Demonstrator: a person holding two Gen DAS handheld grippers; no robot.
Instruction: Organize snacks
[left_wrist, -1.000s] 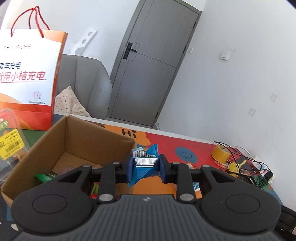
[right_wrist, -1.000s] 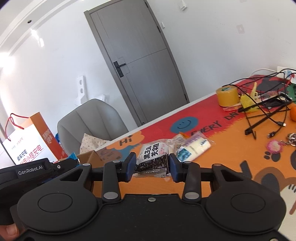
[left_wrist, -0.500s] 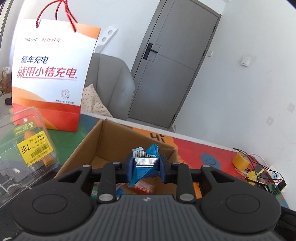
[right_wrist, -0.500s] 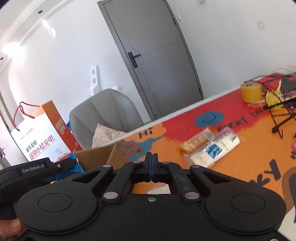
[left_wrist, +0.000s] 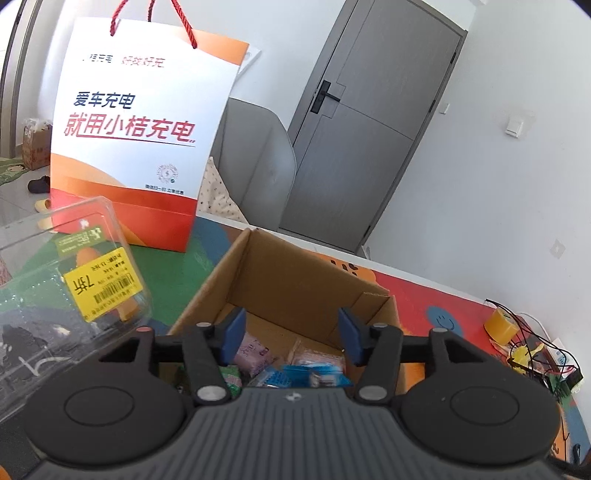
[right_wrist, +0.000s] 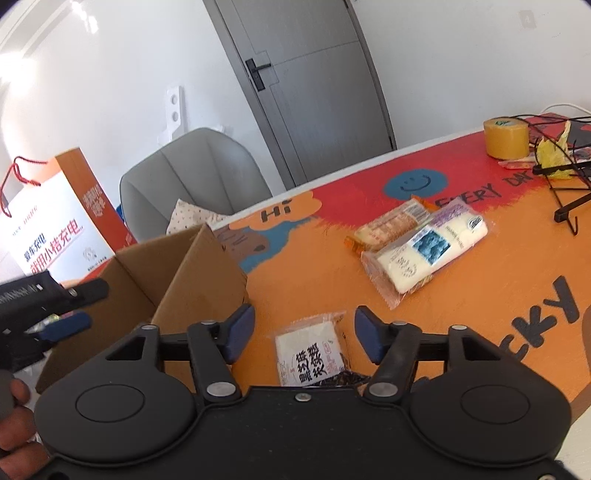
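While the left gripper hangs wide over the cardboard box, the right gripper's wide fingers should straddle the sesame snack packet on the tabletop, closing squarely.

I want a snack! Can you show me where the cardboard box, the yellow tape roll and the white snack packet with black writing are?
cardboard box (left_wrist: 295, 273): left wrist view, inner back wall.
yellow tape roll (right_wrist: 506, 137): right wrist view, outer side.
white snack packet (right_wrist: 312, 350): right wrist view, printed front.
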